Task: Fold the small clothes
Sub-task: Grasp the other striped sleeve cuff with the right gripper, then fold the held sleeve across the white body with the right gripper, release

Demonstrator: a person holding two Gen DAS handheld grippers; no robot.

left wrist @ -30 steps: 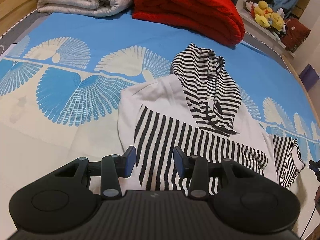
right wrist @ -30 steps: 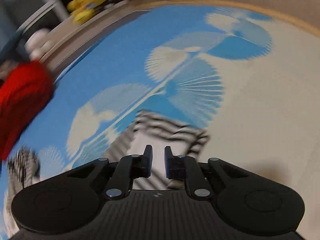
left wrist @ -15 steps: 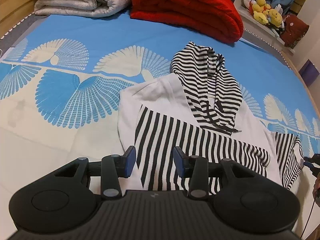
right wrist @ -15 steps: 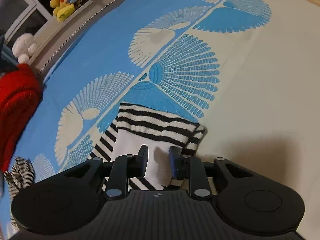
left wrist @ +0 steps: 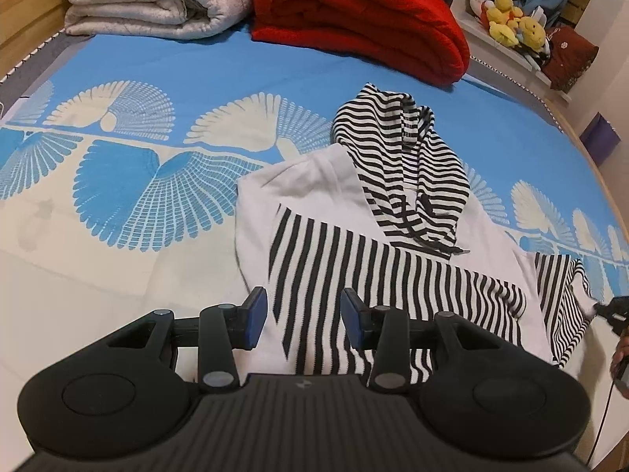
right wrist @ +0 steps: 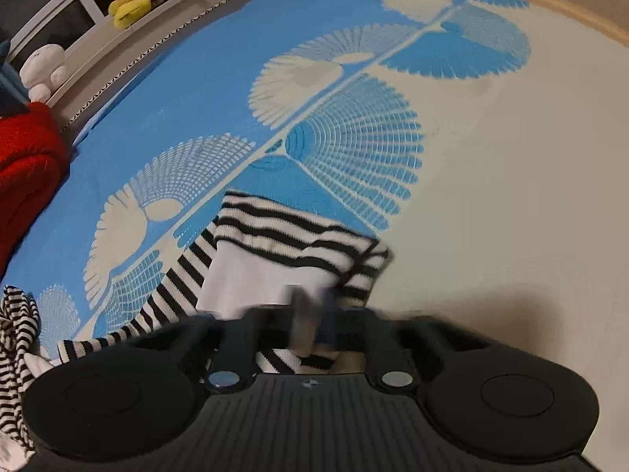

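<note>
From the left wrist view we see a bed (left wrist: 118, 259) spread with a blue and cream cover printed with fan shapes, a wooden frame edging it on the left. At its far end lie a folded white blanket (left wrist: 153, 4) and, just beside it, a rolled red blanket (left wrist: 361, 15). Beyond the bed's right edge a ledge carries yellow plush toys (left wrist: 515, 23).

The hoodie (left wrist: 354, 204), white with black stripes, lies flat in the middle of the bed, its striped hood (left wrist: 405, 149) toward the blankets and one striped sleeve folded across the body. The left gripper (left wrist: 302, 318) hovers over the hem with its jaws spread apart and nothing between them. At the far right edge of this view the right gripper (left wrist: 613, 310) meets the other sleeve's end.

The right wrist view gives what the first cannot: that sleeve cuff (right wrist: 291, 251) close up, striped with a white band, rising off the cover into the right gripper (right wrist: 312, 314). The fingers are motion-blurred, yet the jaws look drawn nearly together on the cuff fabric. This view also shows a white plush toy (right wrist: 43, 67) on the ledge near the yellow ones, and the cover's plain cream stretch to the right.
</note>
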